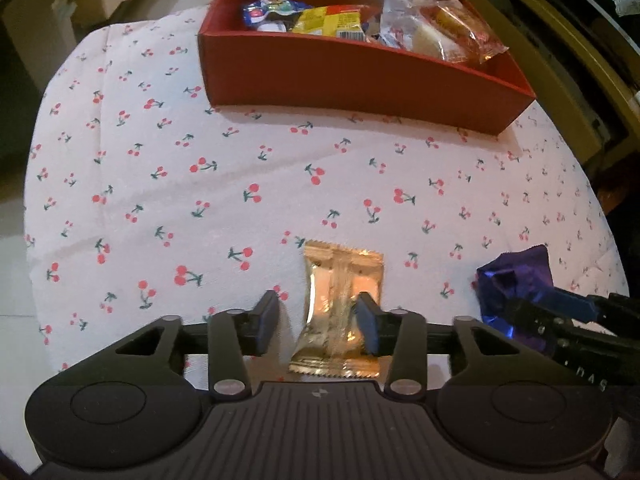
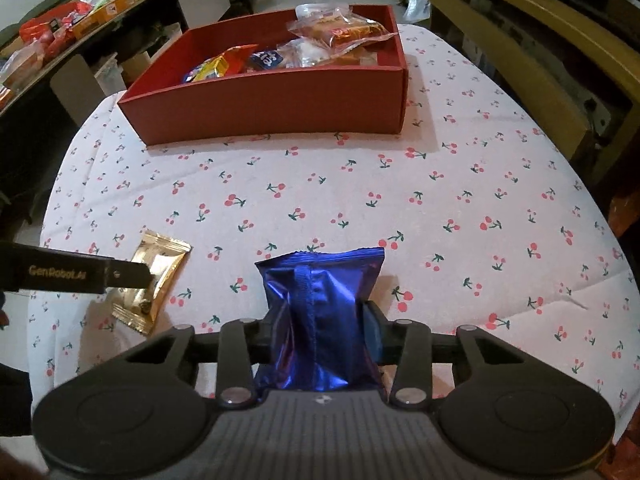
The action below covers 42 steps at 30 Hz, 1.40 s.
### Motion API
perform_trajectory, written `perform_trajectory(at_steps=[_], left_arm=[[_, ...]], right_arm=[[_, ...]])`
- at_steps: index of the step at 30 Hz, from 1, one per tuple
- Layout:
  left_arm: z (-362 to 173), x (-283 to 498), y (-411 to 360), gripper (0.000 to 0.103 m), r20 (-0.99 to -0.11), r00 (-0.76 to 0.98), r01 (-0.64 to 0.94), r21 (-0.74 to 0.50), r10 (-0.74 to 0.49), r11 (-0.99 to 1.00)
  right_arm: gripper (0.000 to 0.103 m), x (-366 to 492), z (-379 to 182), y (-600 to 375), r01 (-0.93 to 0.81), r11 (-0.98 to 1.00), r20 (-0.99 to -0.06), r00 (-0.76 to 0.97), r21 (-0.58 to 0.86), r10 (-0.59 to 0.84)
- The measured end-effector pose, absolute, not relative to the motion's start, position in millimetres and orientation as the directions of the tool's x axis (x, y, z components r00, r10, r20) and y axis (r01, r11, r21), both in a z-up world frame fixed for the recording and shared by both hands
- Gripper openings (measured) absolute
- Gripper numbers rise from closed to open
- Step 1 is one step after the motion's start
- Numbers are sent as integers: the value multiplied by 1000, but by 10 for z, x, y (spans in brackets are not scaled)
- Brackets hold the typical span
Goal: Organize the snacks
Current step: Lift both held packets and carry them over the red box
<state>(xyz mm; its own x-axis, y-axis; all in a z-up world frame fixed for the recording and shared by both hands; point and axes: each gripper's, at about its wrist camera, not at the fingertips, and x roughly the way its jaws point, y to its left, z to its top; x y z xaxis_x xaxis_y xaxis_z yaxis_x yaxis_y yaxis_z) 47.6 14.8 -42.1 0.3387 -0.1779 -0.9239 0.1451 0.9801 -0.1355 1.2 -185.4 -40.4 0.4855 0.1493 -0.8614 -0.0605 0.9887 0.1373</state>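
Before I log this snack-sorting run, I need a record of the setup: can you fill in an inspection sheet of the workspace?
Surface: cherry-print cloth covers the table, lightly creased.
Job's things: red box at the far side, holding several wrapped snacks; gold packet and blue packet lie on the cloth.
Clutter: nothing seen on the cloth.
Grippers: left tool open, gold packet between its fingers, left finger clear of it; right tool shut on the blue packet.
Cables: nothing seen.
Surroundings: side shelf with packaged goods, wooden furniture.
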Motion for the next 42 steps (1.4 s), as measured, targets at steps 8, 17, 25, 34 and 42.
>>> perform_trajectory(at_steps=[8, 17, 25, 34, 42], left_arm=[[-552, 423, -229, 70, -929, 360, 256, 11, -85, 967], [-486, 402, -24, 48, -927, 363, 218, -12, -92, 976], [-466, 403, 24, 48, -929, 349, 217, -48, -123, 975], [-414, 315, -36, 48, -924, 347, 258, -72, -162, 963], [-236, 333, 6, 48, -898, 391, 236, -115, -202, 965]], right_arm=[[41, 19, -452, -2013, -28, 987, -867, 475, 157, 152], [70, 34, -401, -2060, -1, 971, -855, 474, 238, 210], [79, 45, -573, -1766, -67, 990, -903, 407, 122, 139], [56, -109, -482, -1796, -71, 993, -878, 465, 92, 114], [56, -127, -210, -1871, -49, 986, -816, 556, 158, 158]])
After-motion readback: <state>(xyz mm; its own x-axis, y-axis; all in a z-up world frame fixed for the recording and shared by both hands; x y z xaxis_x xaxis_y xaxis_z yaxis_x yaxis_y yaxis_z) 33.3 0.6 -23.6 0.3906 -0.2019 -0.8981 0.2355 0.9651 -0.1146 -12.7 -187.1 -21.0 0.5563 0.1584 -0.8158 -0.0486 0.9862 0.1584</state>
